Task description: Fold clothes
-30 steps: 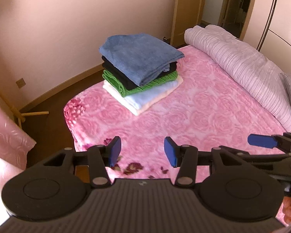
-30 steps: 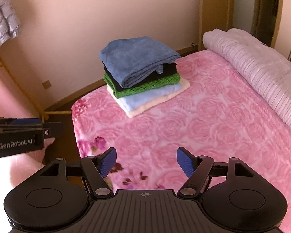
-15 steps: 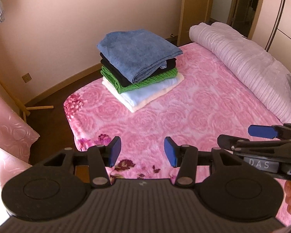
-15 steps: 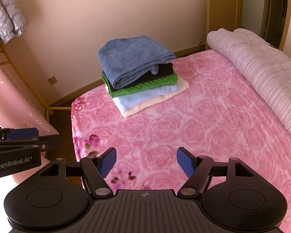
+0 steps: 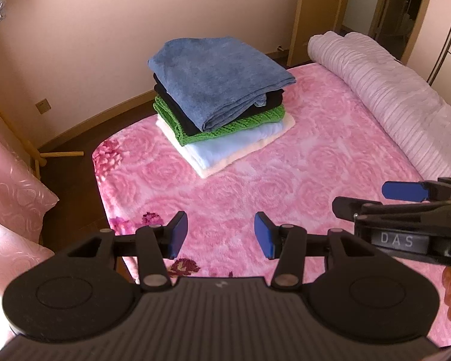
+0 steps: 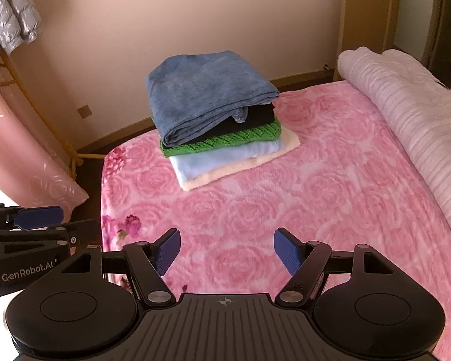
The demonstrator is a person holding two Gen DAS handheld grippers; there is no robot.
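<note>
A stack of folded clothes [image 5: 219, 105] sits at the far left corner of the bed: blue on top, then black, green knit, light blue and cream. It also shows in the right wrist view [image 6: 216, 114]. My left gripper [image 5: 220, 234] is open and empty, hovering over the pink rose blanket [image 5: 300, 180] near the front edge, well short of the stack. My right gripper [image 6: 227, 251] is open and empty, also above the blanket [image 6: 315, 195]. The right gripper shows at the right edge of the left wrist view [image 5: 406, 210]; the left gripper shows at the left edge of the right wrist view [image 6: 36, 231].
A rolled pale striped quilt [image 5: 391, 102] lies along the bed's right side. Pink pillows [image 5: 12, 198] sit at the left. Bare floor and a wall [image 5: 90, 30] lie beyond the bed's left edge. A silver jacket [image 6: 9, 27] hangs on a wooden rack. A door [image 6: 366, 15] stands behind.
Both grippers have drawn back and risen a little from the stack, so more of the bed shows. Both stay open and empty. The stack has not moved.
</note>
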